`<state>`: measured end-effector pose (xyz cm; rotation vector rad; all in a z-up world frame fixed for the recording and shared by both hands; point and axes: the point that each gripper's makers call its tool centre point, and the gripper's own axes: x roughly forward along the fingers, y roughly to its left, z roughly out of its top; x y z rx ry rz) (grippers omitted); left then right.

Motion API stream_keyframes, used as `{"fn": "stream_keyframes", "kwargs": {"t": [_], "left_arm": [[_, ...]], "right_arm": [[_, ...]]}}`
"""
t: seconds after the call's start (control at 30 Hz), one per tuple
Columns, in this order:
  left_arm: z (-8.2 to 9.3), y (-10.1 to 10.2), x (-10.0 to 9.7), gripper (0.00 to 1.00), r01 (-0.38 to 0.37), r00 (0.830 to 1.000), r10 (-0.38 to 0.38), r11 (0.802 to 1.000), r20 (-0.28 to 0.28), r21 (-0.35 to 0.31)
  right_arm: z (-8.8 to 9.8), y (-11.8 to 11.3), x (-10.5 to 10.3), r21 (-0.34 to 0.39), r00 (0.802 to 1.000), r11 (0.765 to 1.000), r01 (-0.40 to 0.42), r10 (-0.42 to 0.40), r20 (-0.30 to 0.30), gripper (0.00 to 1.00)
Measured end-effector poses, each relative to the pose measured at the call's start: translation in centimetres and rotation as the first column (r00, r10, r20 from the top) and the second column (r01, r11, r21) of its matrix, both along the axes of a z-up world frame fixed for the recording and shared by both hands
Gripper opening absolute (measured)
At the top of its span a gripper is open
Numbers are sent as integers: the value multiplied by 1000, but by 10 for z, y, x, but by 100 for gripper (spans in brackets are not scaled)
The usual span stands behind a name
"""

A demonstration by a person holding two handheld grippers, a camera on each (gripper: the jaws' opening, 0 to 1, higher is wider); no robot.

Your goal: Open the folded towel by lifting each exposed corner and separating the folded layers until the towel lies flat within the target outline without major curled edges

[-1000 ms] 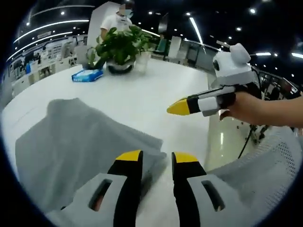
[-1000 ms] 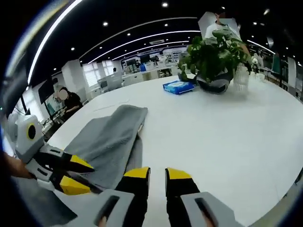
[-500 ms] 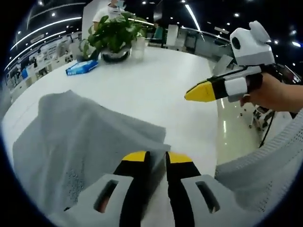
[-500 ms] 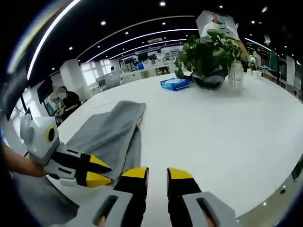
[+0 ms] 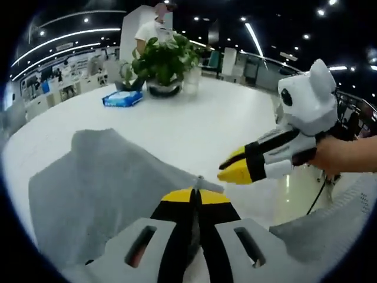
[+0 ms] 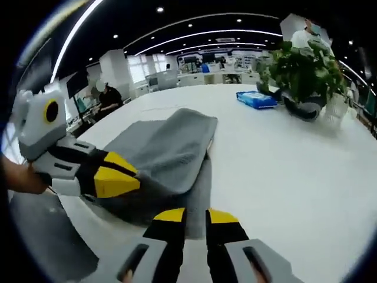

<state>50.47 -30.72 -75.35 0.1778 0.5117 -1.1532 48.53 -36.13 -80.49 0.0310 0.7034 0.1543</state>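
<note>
This is a big office with long ceiling lights, and the work happens on a wide white table (image 5: 177, 118). Far back on the table, at about 12 o'clock in the left gripper view, stands a green plant (image 5: 164, 56). A flat blue pack (image 5: 122, 98) lies just beside it, and a person in a white top (image 5: 152, 29) stands behind it.

The gray towel (image 5: 100, 183) is folded and lies on the table at about 9 o'clock in the left gripper view. In the right gripper view the towel (image 6: 168, 150) sits near the middle, with one layer lying on top of another. No target outline can be seen on the table.

The left gripper (image 5: 196, 196) has its yellow tips squeezed together on a near corner of the towel. A little bit of cloth pokes up between the tips.

The right gripper (image 6: 191, 216) has its tips a little apart and holds nothing. It is low and close to the towel's near edge.

The step now looks like grabbing corners to open the first fold. Next, the right gripper probably needs to pinch only the top layer. Then both can lift and pull that layer away so the towel spreads out.
</note>
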Motion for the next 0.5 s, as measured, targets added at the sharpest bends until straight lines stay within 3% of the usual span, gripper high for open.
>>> {"fn": "stream_keyframes", "kwargs": {"t": [0.1,0.3,0.47,0.5], "left_arm": [[12,9,17,1,-54,998,55,998,13,-23],[35,31,49,1,-163,986,164,984,12,-74],[51,59,74,1,-250,967,253,963,17,-99],[54,66,78,1,-267,963,270,958,15,-104]], "right_arm": [[-10,15,14,-3,997,998,-67,67,-46,10],[-11,39,46,-26,985,986,-163,162,-53,9],[-34,53,46,-93,949,954,-285,266,-171,6],[-28,53,55,-150,952,942,-301,288,-106,3]]}}
